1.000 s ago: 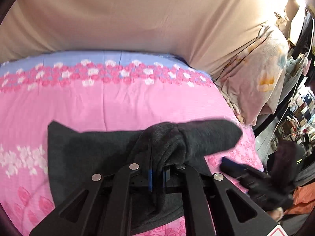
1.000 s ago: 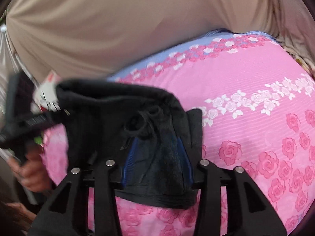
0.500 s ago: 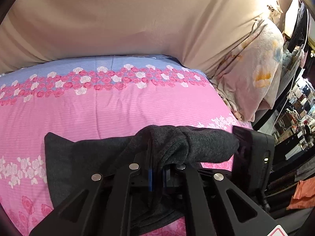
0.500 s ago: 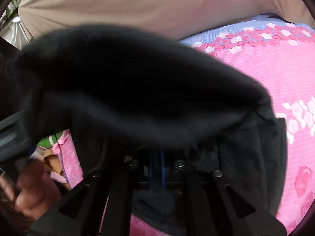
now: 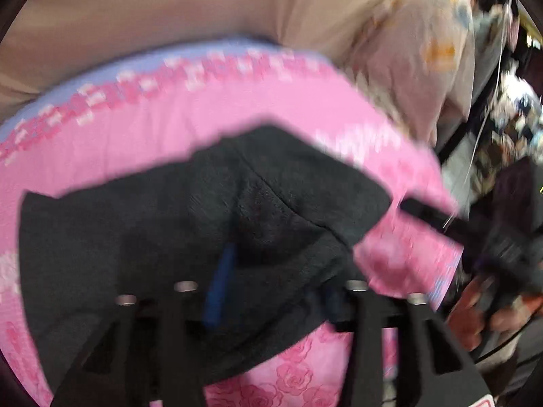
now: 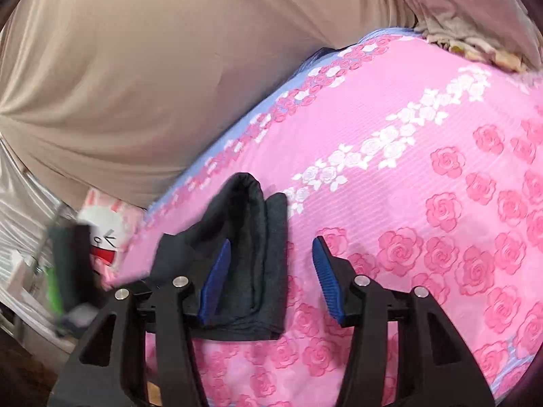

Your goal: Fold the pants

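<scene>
Right tool (image 6: 269, 278): jaws spread wide, blue pads (image 6: 325, 281) apart, gripping nothing. The left pad lies against the top of the folded cloth; the right pad stands over bare bedding.

Left tool (image 5: 275, 281): jaws spread, one blue pad (image 5: 219, 288) clear against dark cloth, the other only dimly seen; the view is heavily blurred. Cloth lies between and under the fingers, none pinched.

Pants (image 6: 244, 257): dark grey fleece, folded into a compact stack of layers, lying on the bed near its front edge. In the left wrist view the pants (image 5: 190, 237) fill the lower middle.

Bed cover (image 6: 424, 176): pink with rose print, a band of white flowers, blue border.

Beige sheet (image 6: 169, 68): hangs behind the bed.

Pillow (image 5: 424, 61): pale, patterned, at the bed's far right.

Cartoon cushion (image 6: 101, 227): white and pink, left of the bed.
</scene>
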